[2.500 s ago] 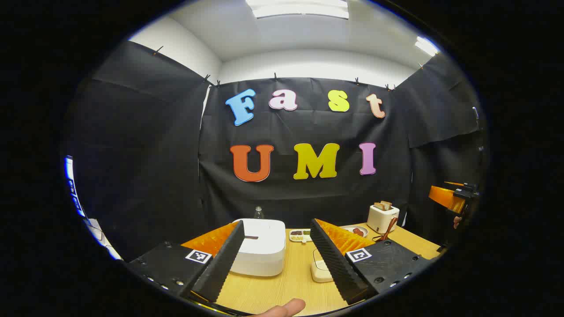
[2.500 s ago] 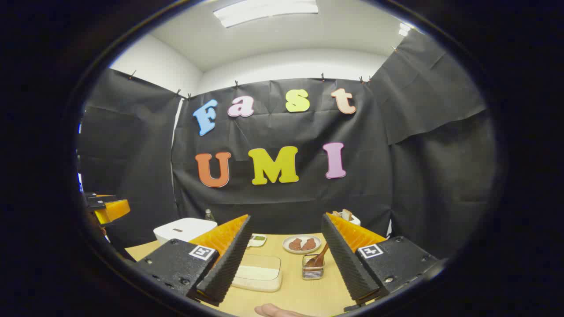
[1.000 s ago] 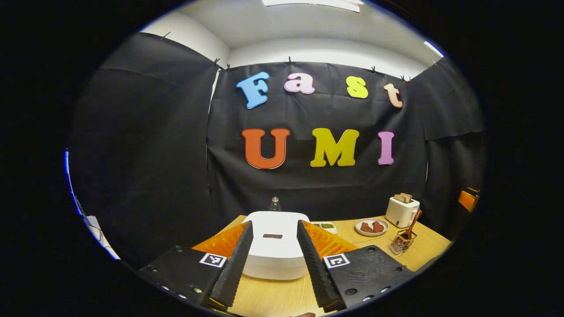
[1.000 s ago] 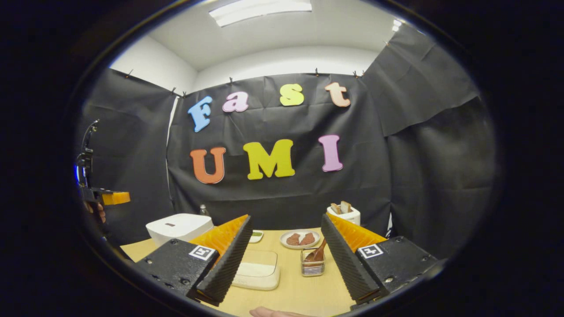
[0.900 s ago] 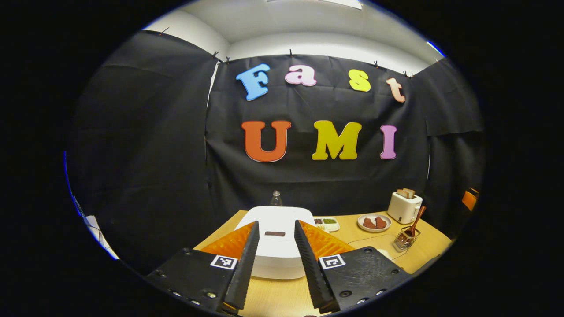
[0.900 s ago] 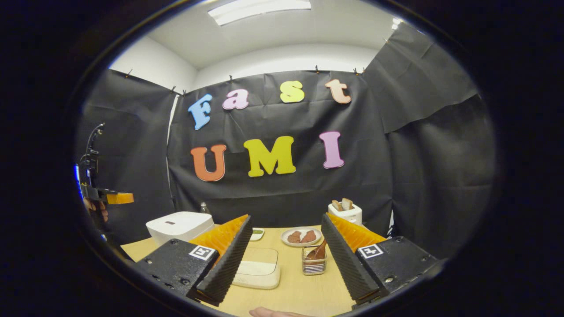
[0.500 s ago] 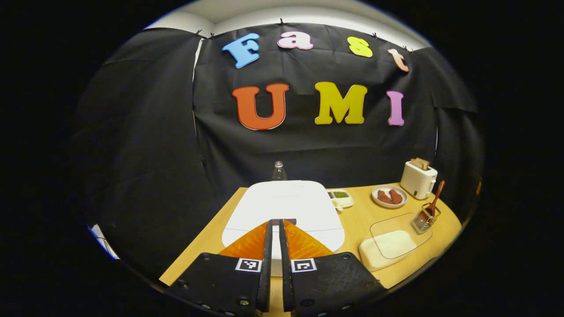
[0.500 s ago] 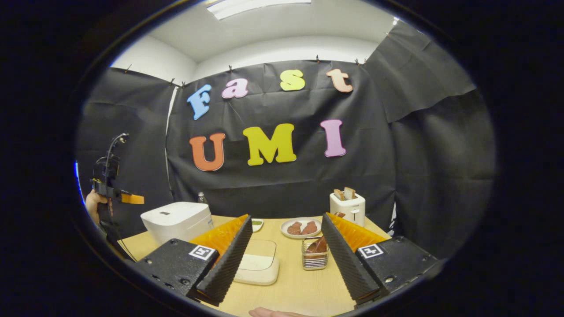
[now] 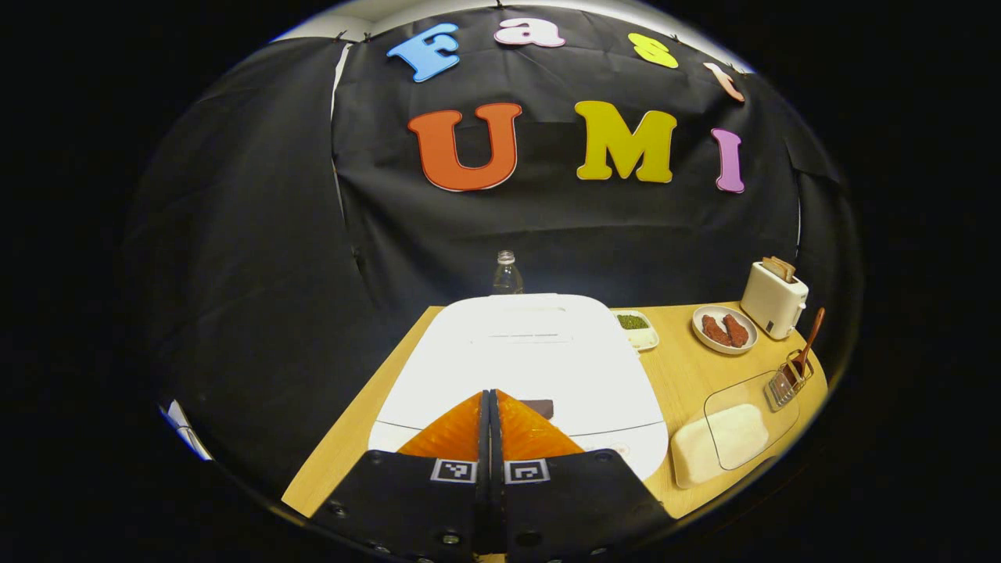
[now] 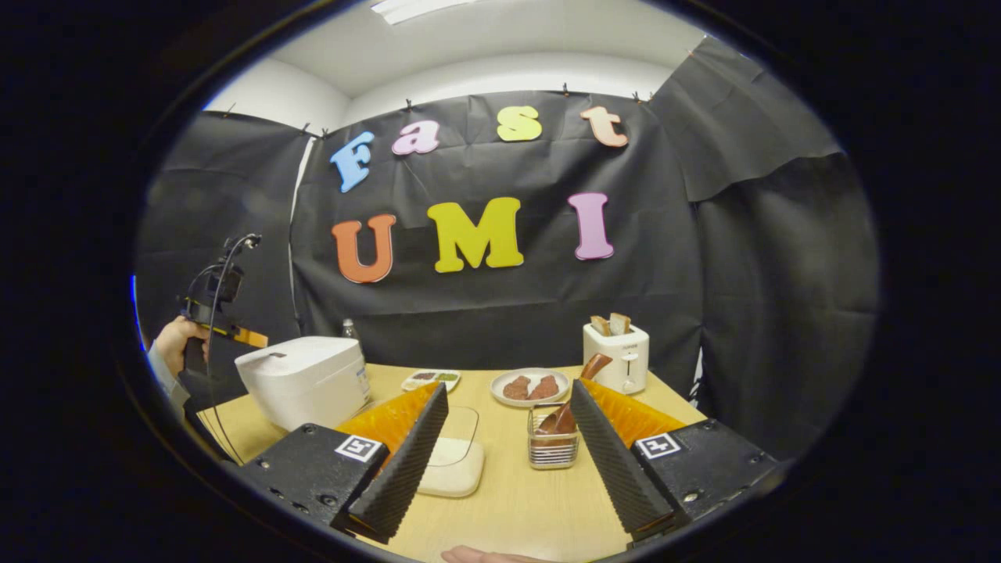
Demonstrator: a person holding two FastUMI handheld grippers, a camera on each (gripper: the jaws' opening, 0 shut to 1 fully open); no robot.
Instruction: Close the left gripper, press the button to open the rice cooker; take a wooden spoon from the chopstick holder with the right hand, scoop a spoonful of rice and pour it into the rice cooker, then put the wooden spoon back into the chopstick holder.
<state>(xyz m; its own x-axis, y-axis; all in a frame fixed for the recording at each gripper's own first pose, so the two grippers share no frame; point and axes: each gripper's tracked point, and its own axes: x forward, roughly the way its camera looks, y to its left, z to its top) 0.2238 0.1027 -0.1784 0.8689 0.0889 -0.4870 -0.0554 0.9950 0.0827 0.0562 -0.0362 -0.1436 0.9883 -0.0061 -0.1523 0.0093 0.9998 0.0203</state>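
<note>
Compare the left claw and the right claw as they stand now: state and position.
The left claw is shut, fingers together; the right claw is open with a wide gap. The left claw's tips sit over the white rice cooker's lid beside its dark button; the right claw hangs above the wooden table, aimed at the wire chopstick holder with the wooden spoon. Neither holds anything.

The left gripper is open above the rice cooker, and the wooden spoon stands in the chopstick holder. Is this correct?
Not quite: the left gripper view shows the left gripper shut, fingers together above the rice cooker. The wooden spoon does stand in the chopstick holder.
</note>
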